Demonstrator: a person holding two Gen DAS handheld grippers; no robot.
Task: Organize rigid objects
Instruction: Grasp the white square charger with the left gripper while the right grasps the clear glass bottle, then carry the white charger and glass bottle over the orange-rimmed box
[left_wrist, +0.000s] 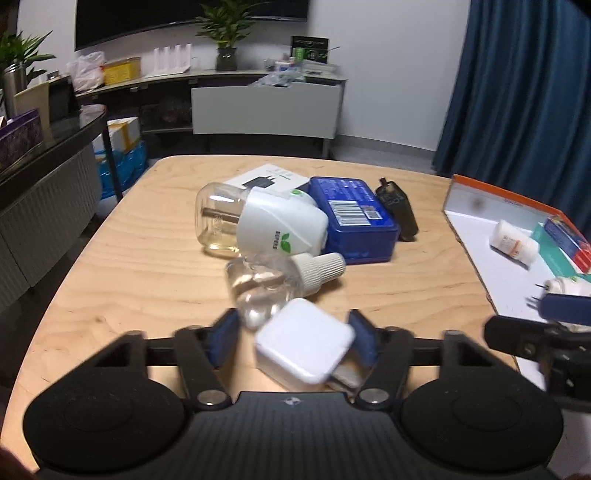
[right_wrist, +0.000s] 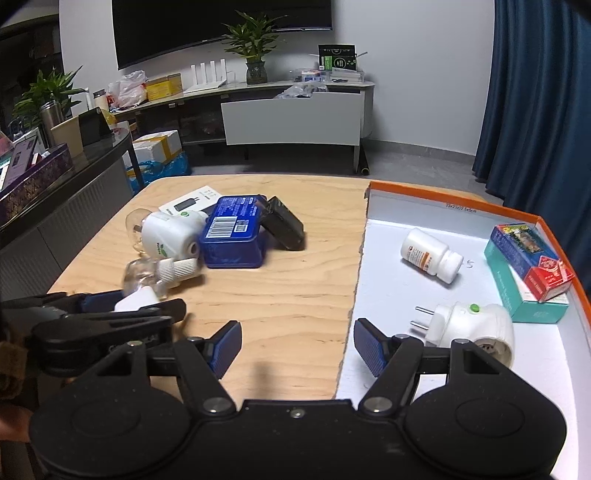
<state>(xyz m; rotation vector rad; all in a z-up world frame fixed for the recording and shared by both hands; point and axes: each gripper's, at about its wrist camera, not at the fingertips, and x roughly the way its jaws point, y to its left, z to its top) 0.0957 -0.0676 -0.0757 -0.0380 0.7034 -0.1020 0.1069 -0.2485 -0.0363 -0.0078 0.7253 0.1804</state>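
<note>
Left gripper (left_wrist: 291, 341) — fingers set around a white charger cube (left_wrist: 304, 339) low over the desk (left_wrist: 147, 229), one pad touching, grip unclear. Right gripper (right_wrist: 297, 347) — fingers apart, empty. Right view alone shows the whole tray (right_wrist: 454, 201) — pill bottle (right_wrist: 430, 254), white plug-in (right_wrist: 469, 328).

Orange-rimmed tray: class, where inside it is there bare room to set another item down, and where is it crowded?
Free: in the tray, the far-left corner behind the pill bottle, and the left strip between its left edge and the plug-in unit. Crowded: the right side, by the stacked boxes.
</note>
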